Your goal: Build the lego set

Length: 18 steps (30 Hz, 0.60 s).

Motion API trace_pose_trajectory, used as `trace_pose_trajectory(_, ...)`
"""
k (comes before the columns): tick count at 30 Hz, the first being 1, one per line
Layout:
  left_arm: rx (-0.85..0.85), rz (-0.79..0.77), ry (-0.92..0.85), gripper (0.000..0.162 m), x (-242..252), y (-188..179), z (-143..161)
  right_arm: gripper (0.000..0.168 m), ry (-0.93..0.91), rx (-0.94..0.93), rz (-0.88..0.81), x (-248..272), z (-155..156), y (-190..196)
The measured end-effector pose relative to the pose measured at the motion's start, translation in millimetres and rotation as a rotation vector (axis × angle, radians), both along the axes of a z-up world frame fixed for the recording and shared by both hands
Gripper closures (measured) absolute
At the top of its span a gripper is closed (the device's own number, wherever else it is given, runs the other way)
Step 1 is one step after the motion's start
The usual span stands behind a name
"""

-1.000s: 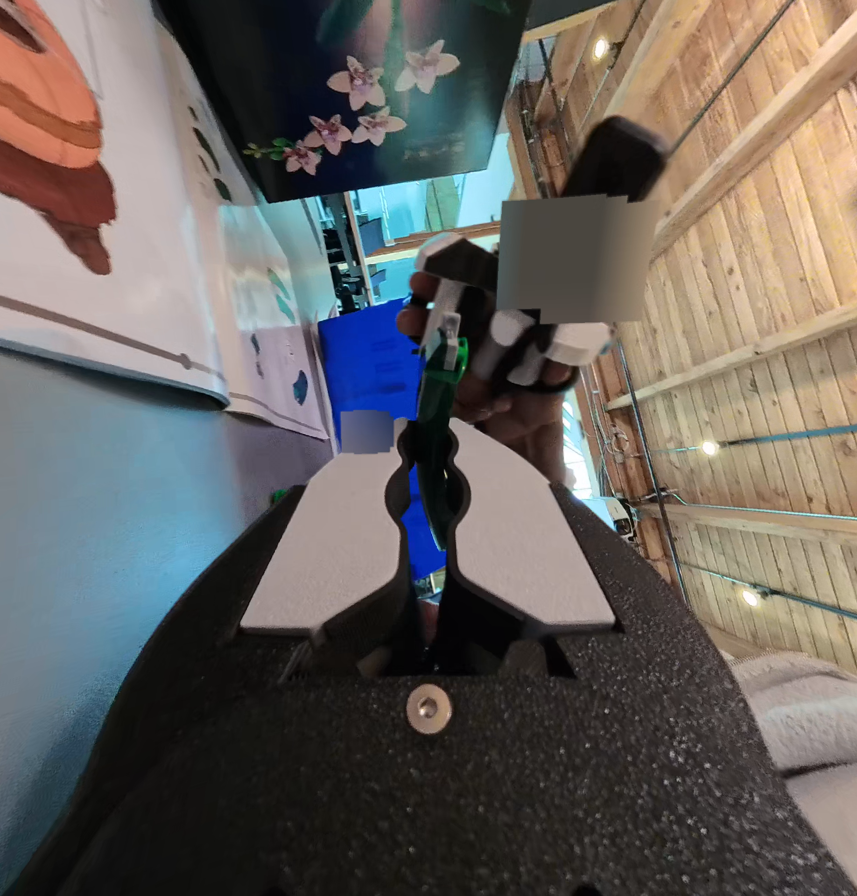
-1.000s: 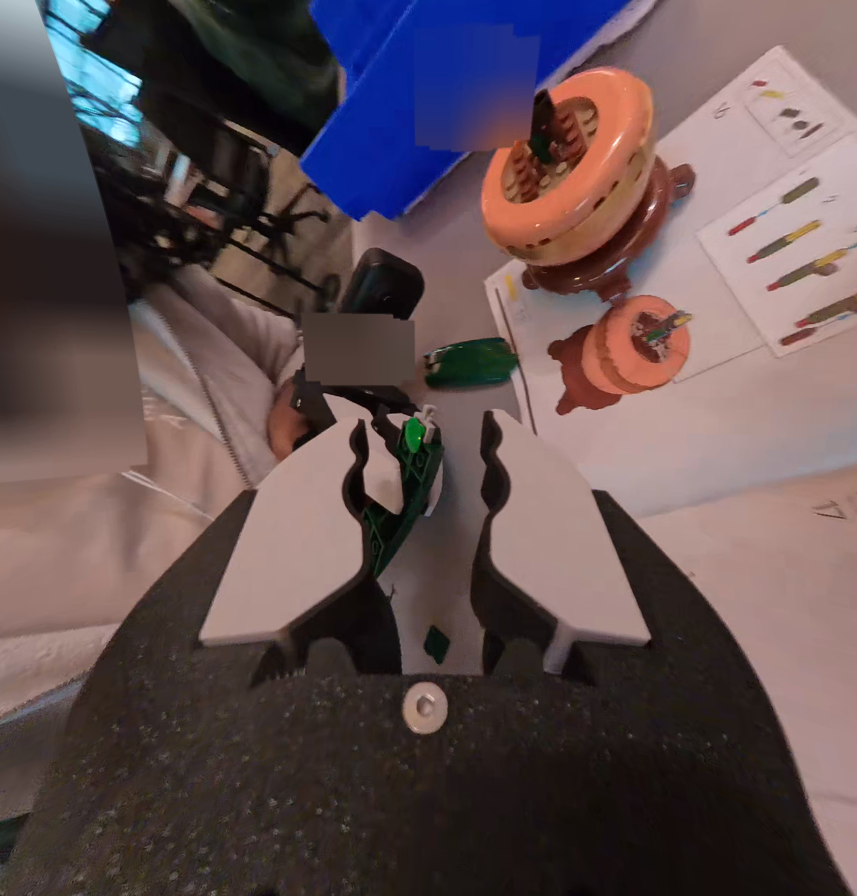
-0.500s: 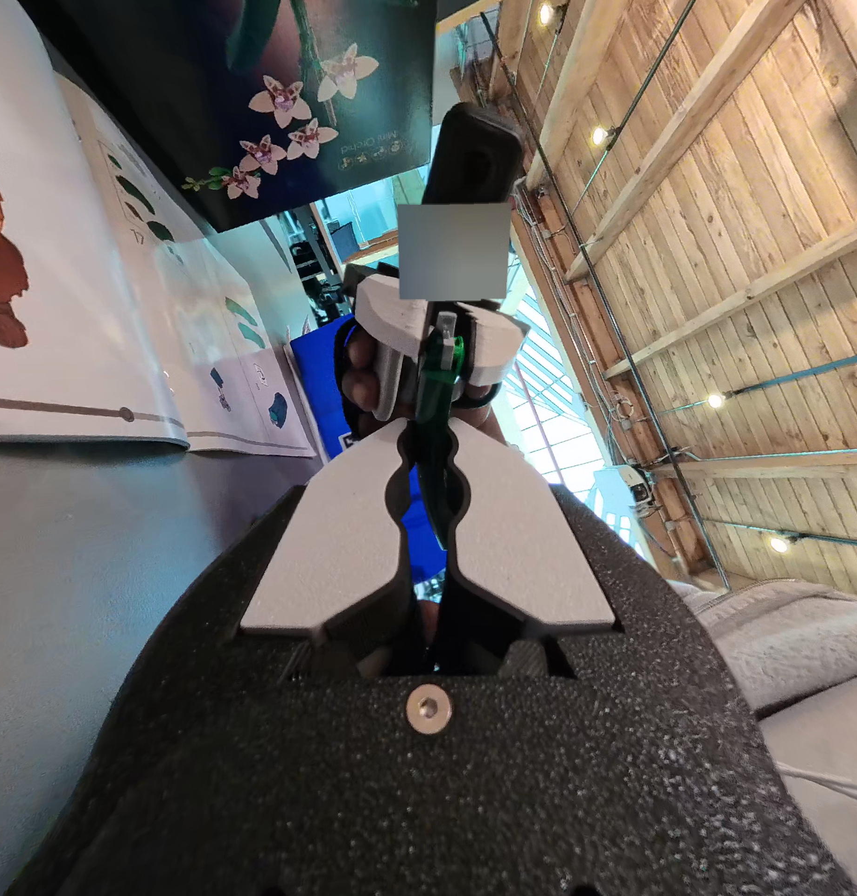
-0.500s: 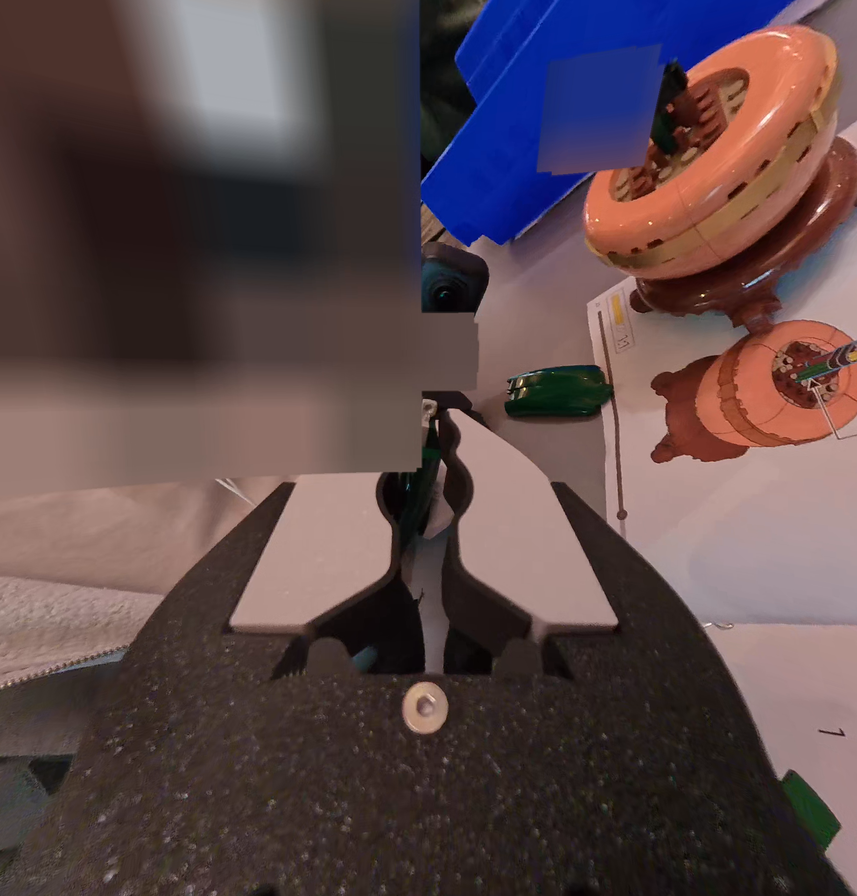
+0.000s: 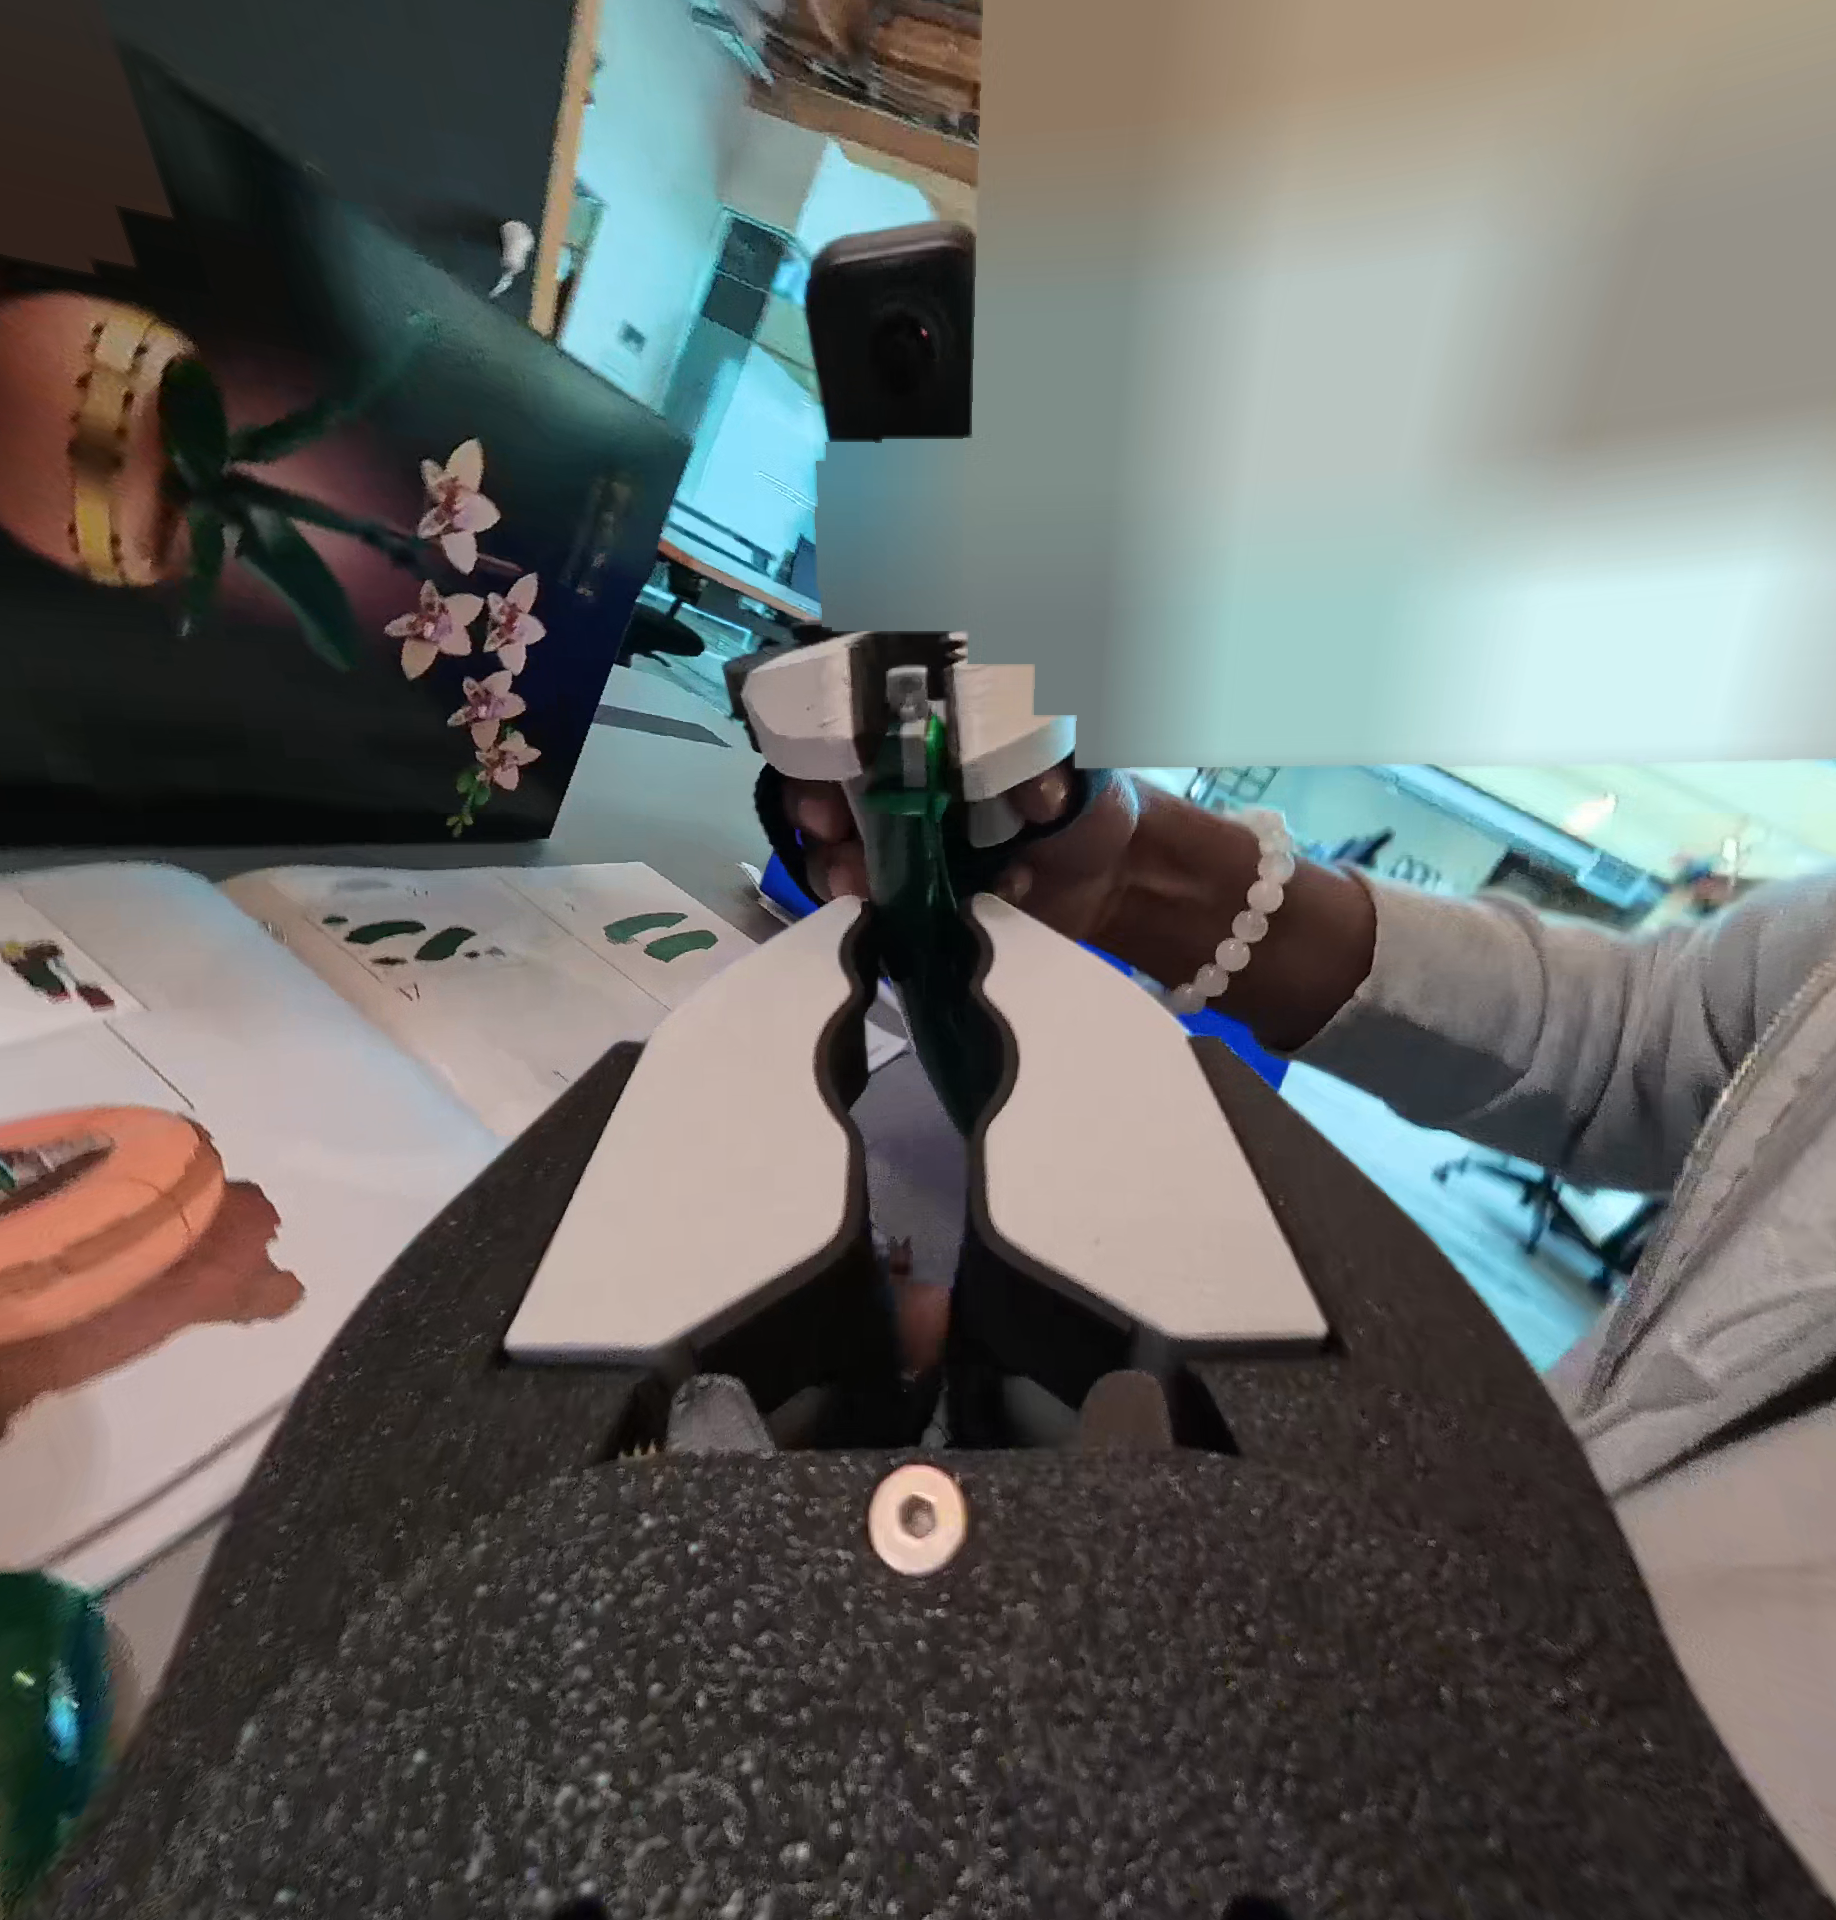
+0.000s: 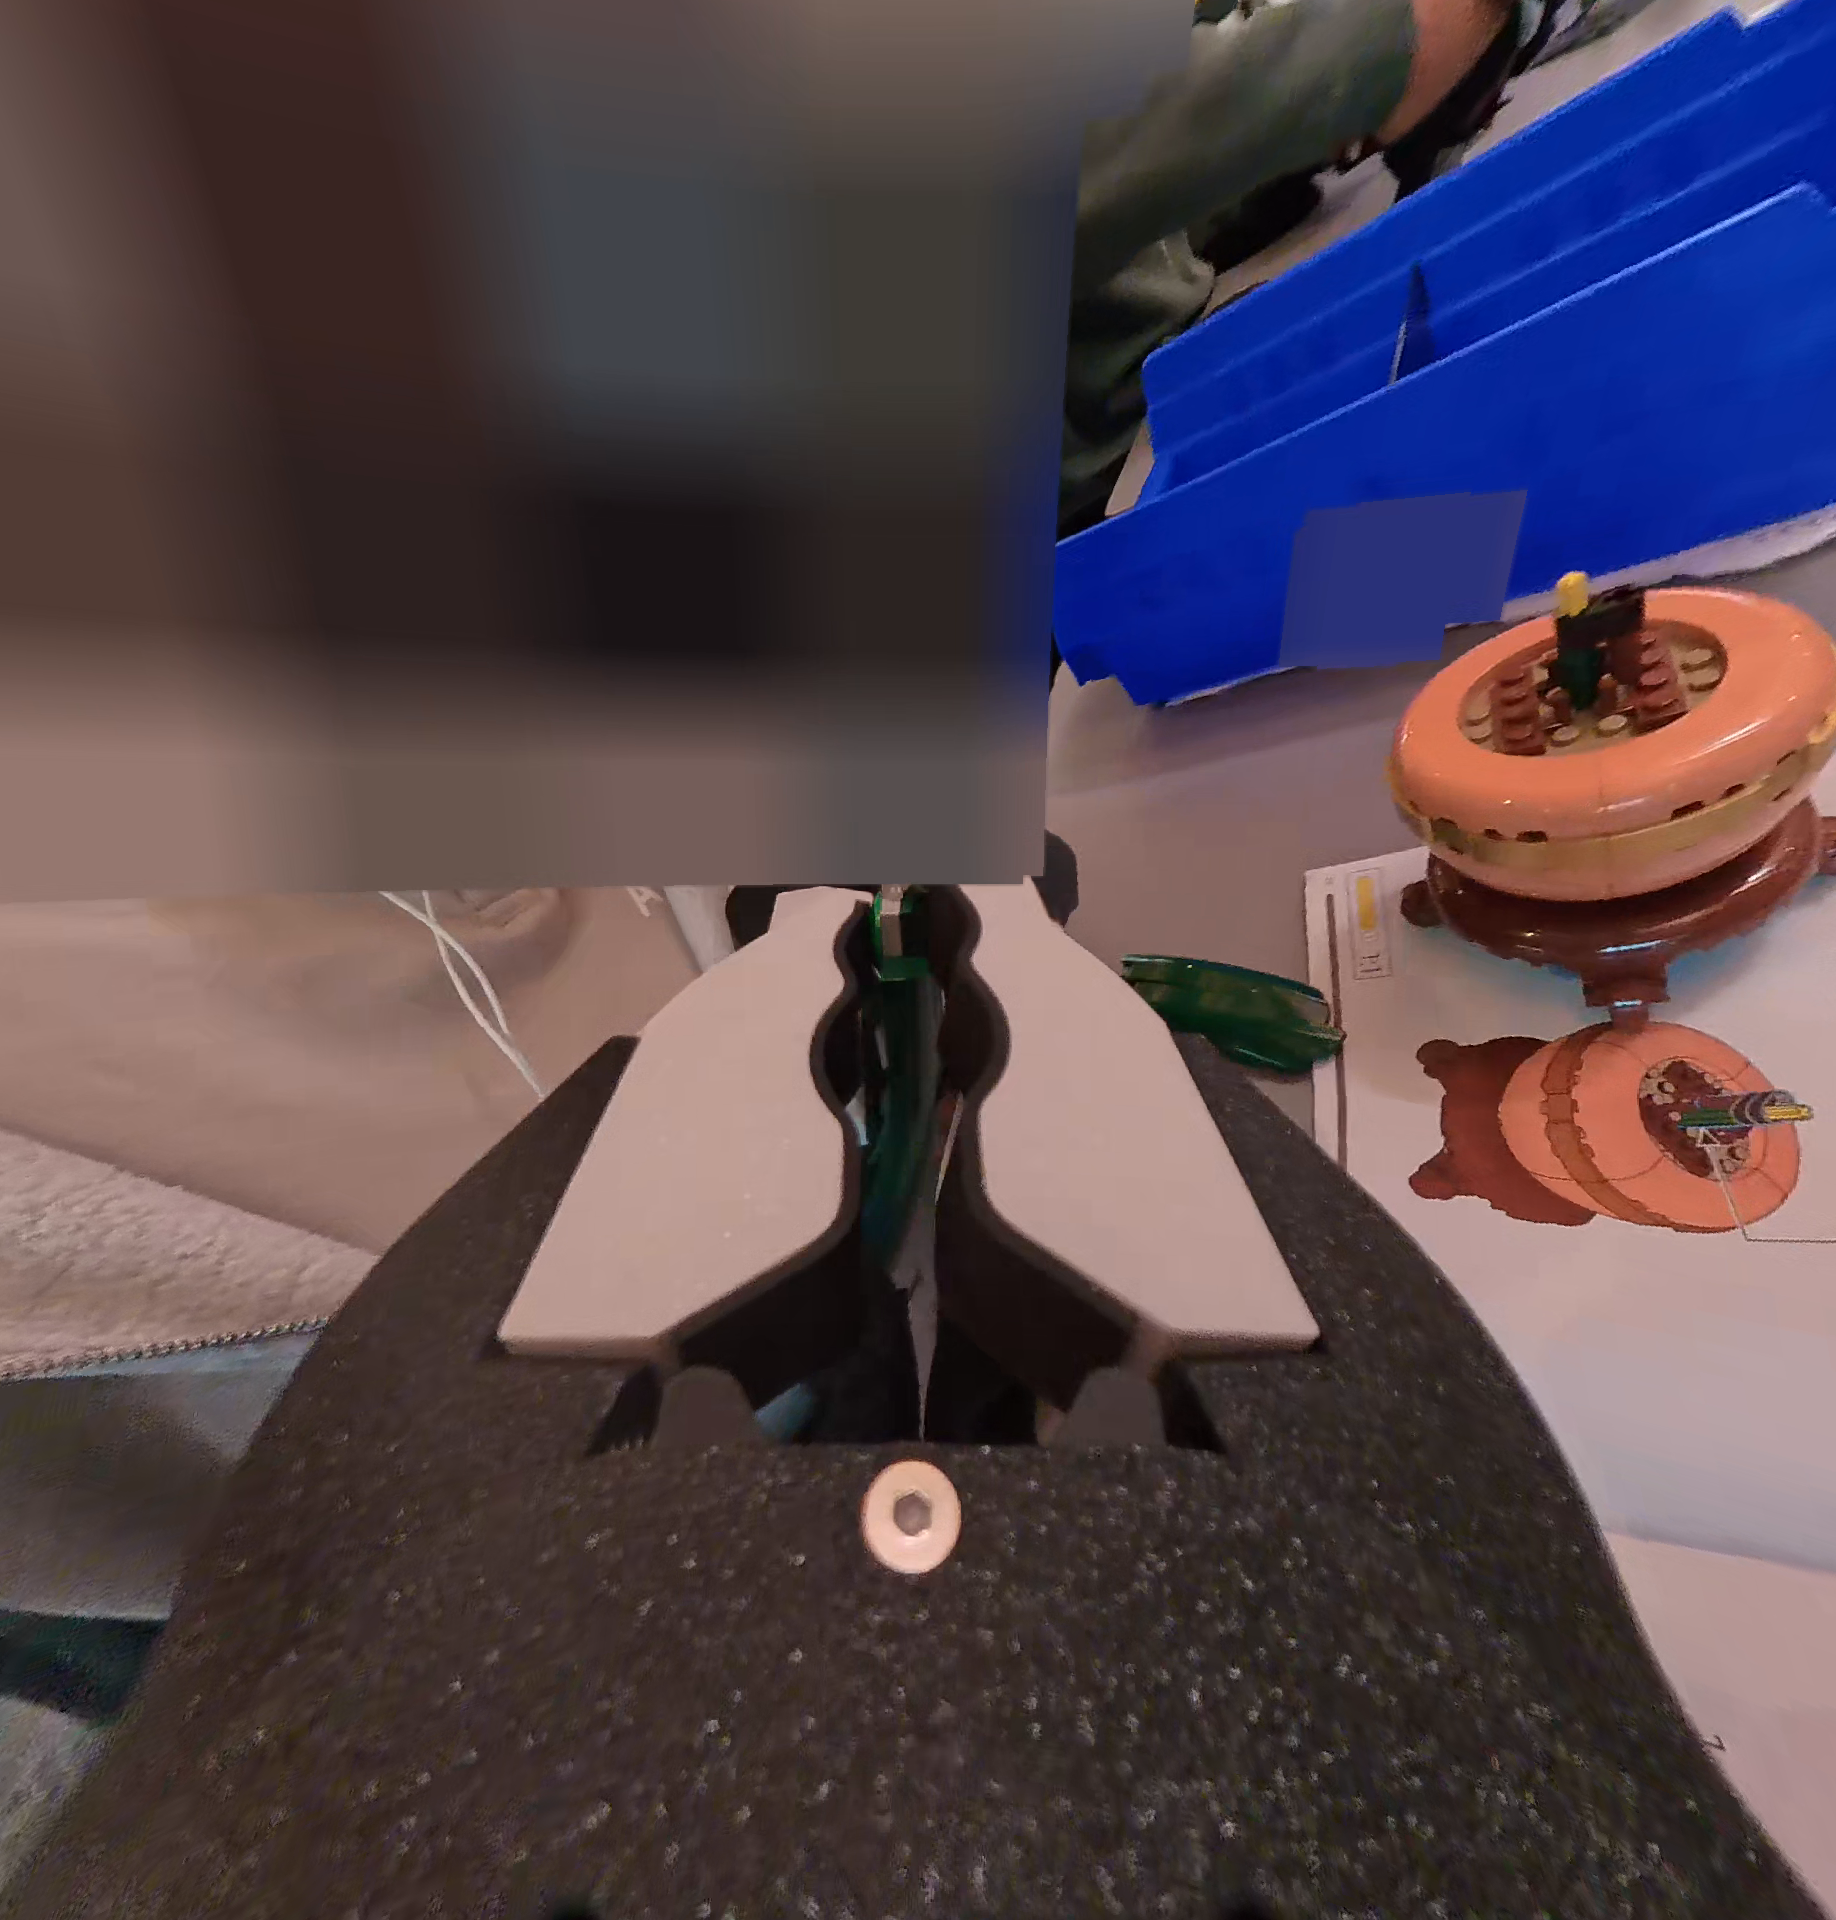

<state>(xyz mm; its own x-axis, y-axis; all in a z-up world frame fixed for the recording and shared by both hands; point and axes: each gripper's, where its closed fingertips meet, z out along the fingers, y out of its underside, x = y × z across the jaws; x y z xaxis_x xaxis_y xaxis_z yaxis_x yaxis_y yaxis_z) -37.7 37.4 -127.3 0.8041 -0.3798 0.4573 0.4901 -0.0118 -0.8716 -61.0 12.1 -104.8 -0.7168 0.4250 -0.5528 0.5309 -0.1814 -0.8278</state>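
Note:
My left gripper (image 5: 919, 909) is shut on the lower end of a dark green lego leaf piece (image 5: 935, 997), held in the air. My right gripper (image 5: 898, 727) faces it from ahead and is shut on the leaf's upper end, where a small grey part (image 5: 909, 691) sticks out. In the right wrist view my right gripper (image 6: 909, 920) is shut on the same green leaf piece (image 6: 898, 1081). A second green leaf (image 6: 1226, 1003) lies on the table to its right. The orange and brown lego pot (image 6: 1579, 769) stands further right.
An open instruction booklet (image 5: 270, 1039) lies at the left, with the dark set box (image 5: 322, 571) behind it. Blue bins (image 6: 1516, 395) stand behind the pot. A person's grey-sleeved arm (image 5: 1516, 1018) reaches in from the right. Another green piece (image 5: 20, 1714) is blurred at the lower left.
My right gripper has shut on the leaf piece that my left gripper holds. Both grippers have swung round together, and the left view has dropped from the ceiling to table level.

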Motion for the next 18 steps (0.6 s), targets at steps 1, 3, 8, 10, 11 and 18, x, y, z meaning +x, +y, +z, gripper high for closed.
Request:
trace_pose_trajectory(1, 0.007, -0.010, 0.047, 0.145, -1, 0, 0, 0.159, 0.018, -0.001, -0.020, 1, 2, 1)
trace_pose_trajectory(3, 0.026, -0.032, 0.129, 0.137, -4, -3, 1, 0.159, 0.055, 0.024, -0.061, 4, 2, 4)
trace_pose_trajectory(8, 0.076, -0.193, 0.229, 0.139, 16, -10, 8, 0.159, 0.160, 0.050, -0.107, 15, 5, -7)
trace_pose_trajectory(10, 0.079, -0.197, 0.273, 0.151, 21, -10, 5, 0.159, 0.209, 0.049, -0.111, 19, 6, -15)
trace_pose_trajectory(11, 0.095, -0.197, 0.287, 0.152, 21, -12, 6, 0.159, 0.229, 0.044, -0.135, 20, 8, -15)
trace_pose_trajectory(18, 0.039, -0.398, 0.097, 0.154, 28, -24, 13, 0.133, 0.267, 0.096, -0.215, 32, 11, -22)
